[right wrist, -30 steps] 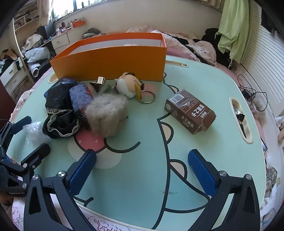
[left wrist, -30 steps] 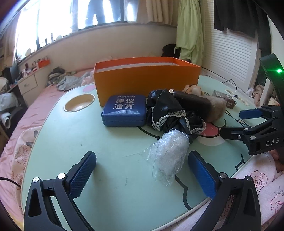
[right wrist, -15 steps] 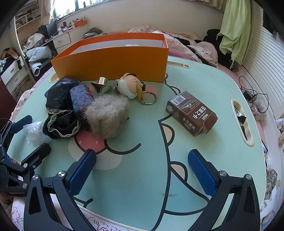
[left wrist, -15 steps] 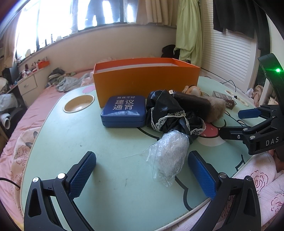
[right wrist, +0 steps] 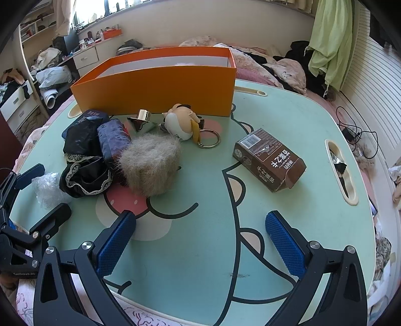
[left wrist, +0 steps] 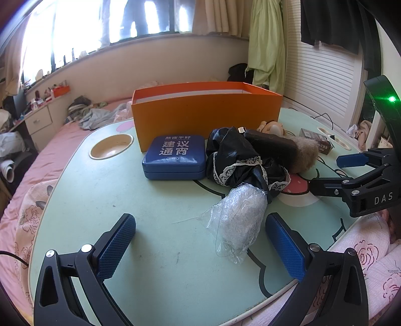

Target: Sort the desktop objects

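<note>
So both grippers, left [left wrist: 200,247] and right [right wrist: 200,239], gaping, empty | plastic wrap [left wrist: 238,220], tin [left wrist: 174,156], carton [right wrist: 269,159] in front of orange box [right wrist: 155,84]

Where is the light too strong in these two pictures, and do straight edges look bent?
Left wrist view: the window is blown out white; the orange box rim bows. Right wrist view: light is even, a window strip glares; the table edge curves strongly.
</note>
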Demonstrator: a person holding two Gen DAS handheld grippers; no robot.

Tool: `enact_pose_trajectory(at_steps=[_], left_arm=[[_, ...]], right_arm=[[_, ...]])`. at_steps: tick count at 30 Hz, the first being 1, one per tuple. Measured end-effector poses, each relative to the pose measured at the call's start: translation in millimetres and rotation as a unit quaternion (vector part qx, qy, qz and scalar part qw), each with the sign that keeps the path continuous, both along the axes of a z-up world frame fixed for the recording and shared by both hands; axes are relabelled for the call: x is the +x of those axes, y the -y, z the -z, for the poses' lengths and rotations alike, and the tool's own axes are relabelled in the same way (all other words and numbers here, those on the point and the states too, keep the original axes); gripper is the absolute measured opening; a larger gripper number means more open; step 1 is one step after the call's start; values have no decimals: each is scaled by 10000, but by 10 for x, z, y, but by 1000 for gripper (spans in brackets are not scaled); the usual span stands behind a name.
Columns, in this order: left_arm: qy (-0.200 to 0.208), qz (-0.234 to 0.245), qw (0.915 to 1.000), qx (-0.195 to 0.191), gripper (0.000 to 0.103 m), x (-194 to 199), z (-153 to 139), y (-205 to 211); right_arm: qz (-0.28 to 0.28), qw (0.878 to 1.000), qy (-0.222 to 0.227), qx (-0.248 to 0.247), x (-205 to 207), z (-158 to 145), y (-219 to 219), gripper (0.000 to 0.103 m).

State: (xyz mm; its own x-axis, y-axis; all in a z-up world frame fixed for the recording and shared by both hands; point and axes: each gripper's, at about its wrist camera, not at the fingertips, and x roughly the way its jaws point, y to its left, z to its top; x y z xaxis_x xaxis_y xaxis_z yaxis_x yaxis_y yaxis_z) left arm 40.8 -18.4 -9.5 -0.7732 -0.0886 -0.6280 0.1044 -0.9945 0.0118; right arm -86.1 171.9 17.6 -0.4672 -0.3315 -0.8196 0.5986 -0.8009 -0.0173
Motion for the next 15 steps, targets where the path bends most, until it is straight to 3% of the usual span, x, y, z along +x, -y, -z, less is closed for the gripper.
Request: enact_pose_trajectory(at_steps=[4,9,12,15], left_arm=[[-5,1,10000,3,103,-4,-2,-6],[-8,1,10000,1,103,-7,-5,-13],[-9,2,10000,1,103,-6,-5,-14],[-10,1,10000,2,103,-5,-4,-14]], right_arm=[[-200,9995,18,-240,12,-15,-66,103],[402,9878,-172,-1495,-132,-236,-540,101],[839,9871,-376,-1311,-342,-285,-687,101],[822,9905,-366,-1043,-488,-241,-632,98]])
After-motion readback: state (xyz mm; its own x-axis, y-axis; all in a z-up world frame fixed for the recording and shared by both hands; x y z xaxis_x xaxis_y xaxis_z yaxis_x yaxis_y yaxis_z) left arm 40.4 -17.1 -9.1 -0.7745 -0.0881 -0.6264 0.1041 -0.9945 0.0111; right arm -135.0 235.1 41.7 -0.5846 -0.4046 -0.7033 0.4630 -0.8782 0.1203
